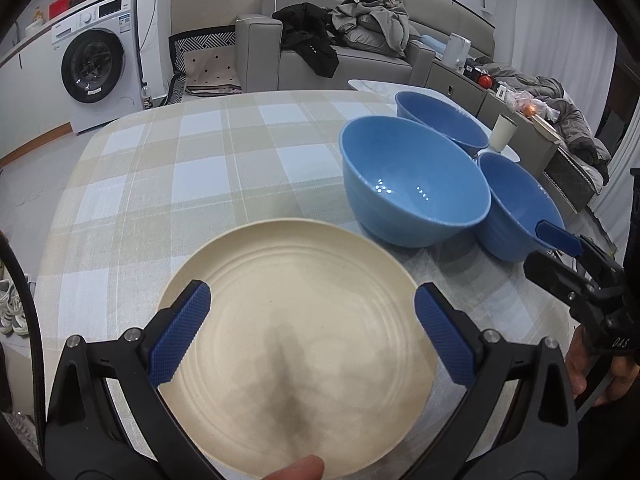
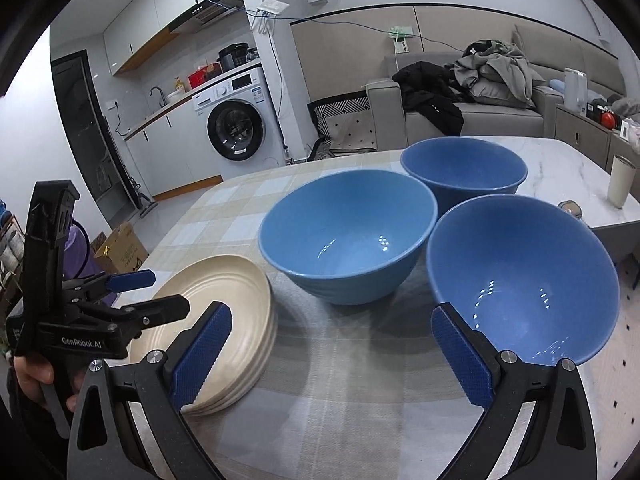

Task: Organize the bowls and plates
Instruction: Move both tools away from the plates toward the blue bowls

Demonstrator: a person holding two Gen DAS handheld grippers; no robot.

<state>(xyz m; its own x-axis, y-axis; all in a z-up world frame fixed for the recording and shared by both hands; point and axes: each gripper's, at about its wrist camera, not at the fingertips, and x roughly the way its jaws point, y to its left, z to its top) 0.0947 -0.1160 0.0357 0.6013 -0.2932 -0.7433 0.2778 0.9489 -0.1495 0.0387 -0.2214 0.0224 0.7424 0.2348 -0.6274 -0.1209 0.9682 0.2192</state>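
Cream plates (image 2: 224, 320) stacked at near left of the checked surface (image 1: 168, 168). Three blue bowls (image 2: 348, 236) loose beside them, two nearly touching. Left gripper (image 1: 312, 336) over the top plate, jaws spread, empty. Right gripper (image 2: 332, 356) low before the nearest bowl (image 2: 524, 276), jaws spread. Risk: a jaw clipping that rim would tip or skid the bowl into its neighbour.
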